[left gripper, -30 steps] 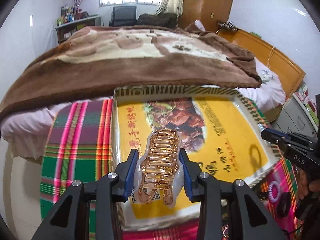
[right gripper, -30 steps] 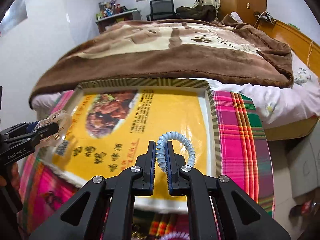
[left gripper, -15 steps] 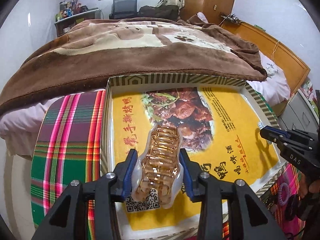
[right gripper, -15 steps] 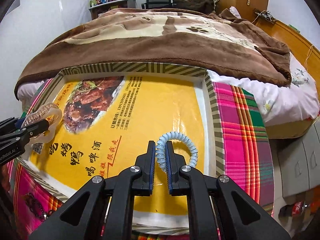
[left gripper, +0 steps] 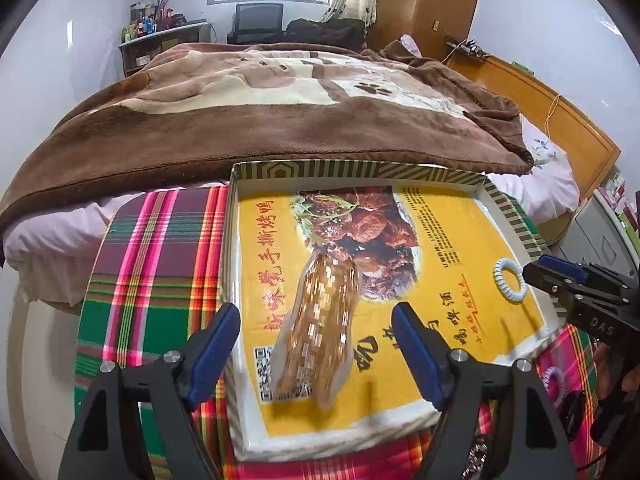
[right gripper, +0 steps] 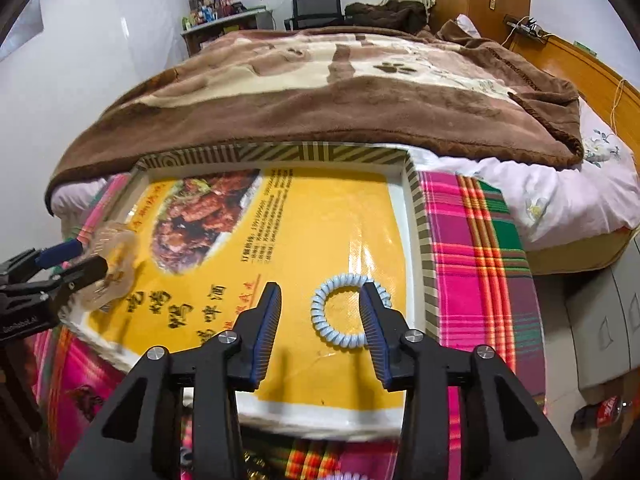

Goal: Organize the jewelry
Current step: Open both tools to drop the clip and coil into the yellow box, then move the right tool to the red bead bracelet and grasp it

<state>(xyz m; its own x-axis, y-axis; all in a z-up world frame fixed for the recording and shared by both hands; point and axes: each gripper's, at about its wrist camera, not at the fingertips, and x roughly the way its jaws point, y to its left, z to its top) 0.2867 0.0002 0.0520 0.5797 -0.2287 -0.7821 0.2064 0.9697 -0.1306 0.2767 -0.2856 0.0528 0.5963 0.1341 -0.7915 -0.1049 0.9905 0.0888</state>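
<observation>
Both items released since a second ago, when each sat pinched in its gripper.

Left wrist view: left gripper jaws opening, pads clear of the amber hair clip, which is blurred between them over the tray.

Right wrist view: right gripper jaws opening; pale blue coil hair tie lies flat on the tray's yellow liner between them, ungripped.

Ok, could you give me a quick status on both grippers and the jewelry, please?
Left gripper opening, hair claw loose between the jaws, blurred. Right gripper opening, pale blue coil tie flat in the box. Nothing in the way.
</observation>
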